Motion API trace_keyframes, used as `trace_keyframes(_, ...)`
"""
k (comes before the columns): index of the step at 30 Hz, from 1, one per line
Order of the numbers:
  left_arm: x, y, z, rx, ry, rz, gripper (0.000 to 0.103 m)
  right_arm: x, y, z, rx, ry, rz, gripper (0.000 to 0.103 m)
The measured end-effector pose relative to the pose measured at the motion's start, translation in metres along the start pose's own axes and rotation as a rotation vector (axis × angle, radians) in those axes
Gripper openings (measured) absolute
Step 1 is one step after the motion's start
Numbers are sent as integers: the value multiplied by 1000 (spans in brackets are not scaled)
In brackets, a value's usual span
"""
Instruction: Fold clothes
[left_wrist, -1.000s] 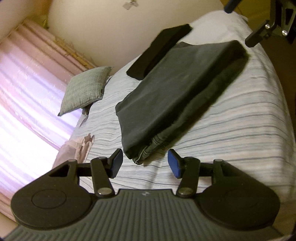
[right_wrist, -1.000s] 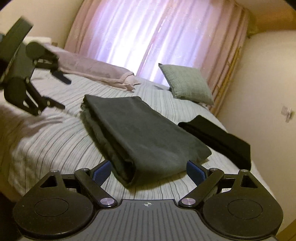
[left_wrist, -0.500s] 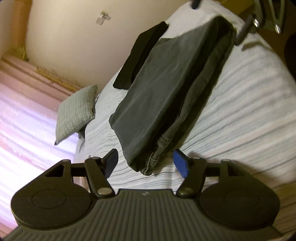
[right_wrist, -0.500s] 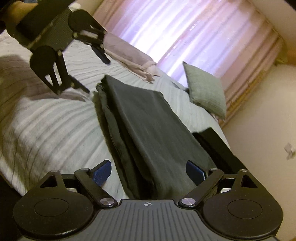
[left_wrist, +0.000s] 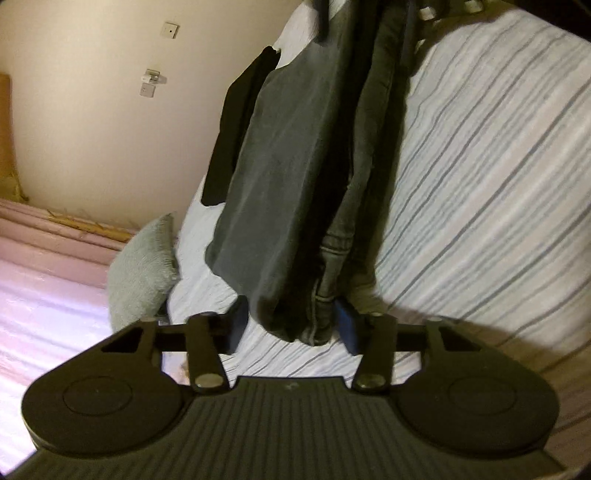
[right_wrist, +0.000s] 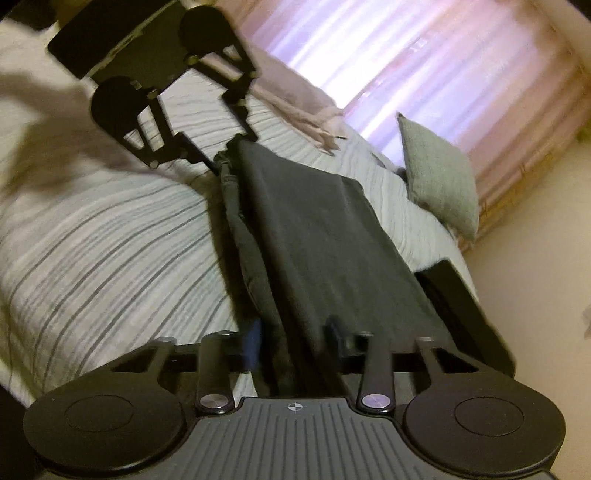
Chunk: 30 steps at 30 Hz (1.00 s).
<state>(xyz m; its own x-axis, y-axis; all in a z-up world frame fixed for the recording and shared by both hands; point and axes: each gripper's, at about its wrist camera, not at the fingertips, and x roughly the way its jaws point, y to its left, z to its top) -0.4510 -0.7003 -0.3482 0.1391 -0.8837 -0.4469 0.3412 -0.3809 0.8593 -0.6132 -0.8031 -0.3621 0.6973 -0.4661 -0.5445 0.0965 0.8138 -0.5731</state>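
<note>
The left gripper (left_wrist: 291, 326) is closing, its blue pads flanking the near end of the folded dark grey garment (left_wrist: 288, 177) without clearly pressing it. The right gripper (right_wrist: 295, 343) is closing likewise around the opposite end (contact is blurred). The garment lies lengthwise on the striped bed (left_wrist: 480, 177); a black folded piece (left_wrist: 236, 129) sits at ten o'clock, a grey cushion (left_wrist: 142, 273) at eight.

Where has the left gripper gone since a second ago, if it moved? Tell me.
Yes: the left gripper crossed the striped bed to the far end of the grey trousers, jaws closing around it.
</note>
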Motion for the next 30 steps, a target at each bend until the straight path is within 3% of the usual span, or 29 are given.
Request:
trace_keyframes(2, 2, 6, 0, -1, -10, 15, 36, -1, -4, 2, 24, -13, -16, 27)
trace_keyframes(6, 4, 20, 0, -16, -15, 35, 35, 2, -12, 11, 99, -25, -30, 27)
trace_keyframes(9, 12, 15, -5, 0, -5, -7, 36, 10, -2, 11, 58, -5, -28, 27)
trace_keyframes(21, 24, 6, -9, -25, 12, 3, 37, 7, 8, 6, 15, 8, -51, 28)
trace_keyframes(22, 22, 6, -9, -30, 16, 6, 37, 4, 8, 7, 8, 11, -53, 29)
trace_keyframes(24, 19, 7, -10, -42, 27, 13, 39, -4, 9, 8, -21, 8, -59, 46)
trace_keyframes(25, 17, 7, -11, -46, 32, 15, 39, -10, 12, 7, -47, -4, -67, 66)
trace_keyframes(26, 14, 7, -13, -56, 32, 18, 43, -15, 15, 6, -73, -15, -72, 72)
trace_keyframes(30, 1, 8, -16, -90, 27, 40, 46, -14, 19, 0, -128, 24, -48, 72)
